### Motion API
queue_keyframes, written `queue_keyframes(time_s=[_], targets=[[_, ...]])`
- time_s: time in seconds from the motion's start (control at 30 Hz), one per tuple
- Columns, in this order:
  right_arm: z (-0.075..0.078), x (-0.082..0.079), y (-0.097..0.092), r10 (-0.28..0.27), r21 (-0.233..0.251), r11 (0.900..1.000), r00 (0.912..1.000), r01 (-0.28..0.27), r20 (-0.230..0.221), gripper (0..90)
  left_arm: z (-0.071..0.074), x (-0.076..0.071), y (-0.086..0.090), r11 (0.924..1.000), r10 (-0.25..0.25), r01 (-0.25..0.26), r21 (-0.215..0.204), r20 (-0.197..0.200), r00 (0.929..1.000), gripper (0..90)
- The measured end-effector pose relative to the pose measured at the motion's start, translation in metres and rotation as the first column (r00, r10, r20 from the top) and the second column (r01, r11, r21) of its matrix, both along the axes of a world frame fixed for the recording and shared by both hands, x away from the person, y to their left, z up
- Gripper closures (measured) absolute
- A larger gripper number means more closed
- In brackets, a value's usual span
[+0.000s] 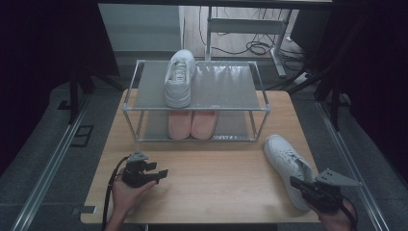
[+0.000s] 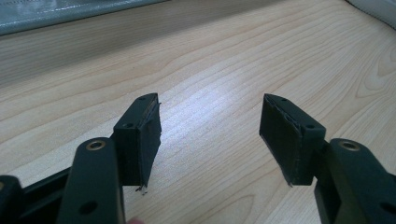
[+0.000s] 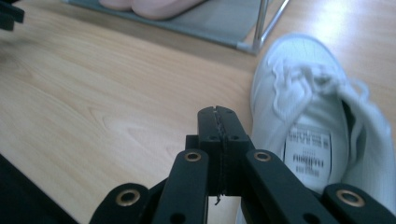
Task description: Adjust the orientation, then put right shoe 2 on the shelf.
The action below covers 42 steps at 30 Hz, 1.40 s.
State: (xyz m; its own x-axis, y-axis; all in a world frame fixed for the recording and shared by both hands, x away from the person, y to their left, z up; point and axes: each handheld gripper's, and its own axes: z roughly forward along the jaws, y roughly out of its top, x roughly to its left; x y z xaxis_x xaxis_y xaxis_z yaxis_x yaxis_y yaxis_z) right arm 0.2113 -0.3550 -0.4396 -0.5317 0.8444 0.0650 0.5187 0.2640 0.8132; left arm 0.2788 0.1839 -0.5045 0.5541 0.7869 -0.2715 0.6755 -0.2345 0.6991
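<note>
Item 1: white sneaker (image 1: 287,166), loose on wooden desk (image 1: 211,187), right-front area, toe pointing away toward the rack's right leg, heel near the desk's front edge. In right gripper view same sneaker (image 3: 308,121) lies just right of the jaws, laces and tongue label visible; contact with jaws: cannot tell.

Item 2: right gripper (image 1: 299,183), held by right hand (image 1: 337,216) at desk's front-right corner, just beside/over the sneaker's heel end. Jaws pressed together, pads face to face, nothing between them (right gripper view (image 3: 218,116)).

Item 3: left gripper (image 1: 162,173), in left hand (image 1: 127,195), front-left of desk, well apart from the sneaker. Jaws wide apart, empty; bare wood grain betw. them in left gripper view (image 2: 210,121).

Item 4: shoe rack (image 1: 197,108), 2-tier, metal frame w/ grey shelves, at the far middle of desk.
- Top shelf: second white sneaker (image 1: 179,79), left part of shelf, toe toward the person.
- Bottom shelf: pr. of pink shoes (image 1: 191,124), side by side, touching, toes to the front; their tips also show at top of right gripper view (image 3: 149,7).

Item 5: floor beyond desk: cables (image 1: 257,47) and a grey desk frame (image 1: 245,26).
</note>
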Motion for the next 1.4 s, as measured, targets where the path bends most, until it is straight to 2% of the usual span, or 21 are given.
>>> queue_keyframes(time_s=[0.17, 0.4, 0.63, 0.73, 0.93, 1.03, 1.1, 1.23, 1.33, 1.4], targets=[[0.008, 0.012, 0.002, 0.024, 0.012, 0.9996, 0.9997, -0.024, 0.010, 89.7, 0.000, 0.000, -0.001, 1.0000, -0.001, 0.001, 0.003, -0.004, 1.0000, 38.6], [0.012, 0.023, -0.003, 0.014, 0.015, 0.9998, 0.9997, -0.014, 0.019, 89.7, 0.000, 0.000, 0.000, 1.0000, -0.001, 0.001, 0.001, -0.001, 1.0000, 38.7], [0.016, 0.029, -0.022, -0.027, 0.015, 0.9995, 0.9996, 0.026, 0.009, 89.0, -0.001, 0.000, 0.000, 1.0000, 0.005, -0.005, 0.005, -0.002, 1.0000, 38.6], [0.015, 0.030, -0.030, -0.044, 0.022, 0.9988, 0.9990, 0.044, 0.002, 87.4, 0.000, -0.001, 0.000, 0.9999, 0.013, -0.013, 0.003, 0.012, 0.9998, 38.9], [0.014, 0.034, -0.046, -0.072, 0.030, 0.9969, 0.9972, 0.073, -0.019, 84.3, 0.000, 0.000, 0.000, 0.9999, 0.015, -0.015, 0.000, 0.007, 0.9999, 38.8], [0.014, 0.036, -0.050, -0.081, 0.026, 0.9963, 0.9961, 0.082, -0.033, 79.8, -0.001, 0.001, -0.001, 1.0000, 0.008, -0.008, 0.004, 0.005, 1.0000, 38.8], [0.013, 0.038, -0.053, -0.088, 0.022, 0.9957, 0.9952, 0.089, -0.042, 70.8, -0.001, 0.001, -0.003, 1.0000, 0.002, -0.002, 0.003, 0.000, 1.0000, 38.7], [0.010, 0.041, -0.057, -0.117, 0.010, 0.9930, 0.9913, 0.118, -0.061, 58.7, -0.002, 0.001, -0.003, 1.0000, -0.002, 0.002, 0.006, -0.005, 1.0000, 38.6], [0.007, 0.045, -0.060, -0.118, 0.020, 0.9925, 0.9894, 0.120, -0.084, 54.8, 0.000, 0.001, -0.001, 1.0000, 0.001, -0.001, 0.002, 0.000, 1.0000, 38.6], [0.005, 0.049, -0.062, -0.122, 0.010, 0.9923, 0.9868, 0.124, -0.107, 53.5, 0.000, 0.001, 0.000, 1.0000, 0.006, -0.006, -0.002, -0.001, 1.0000, 38.6]])
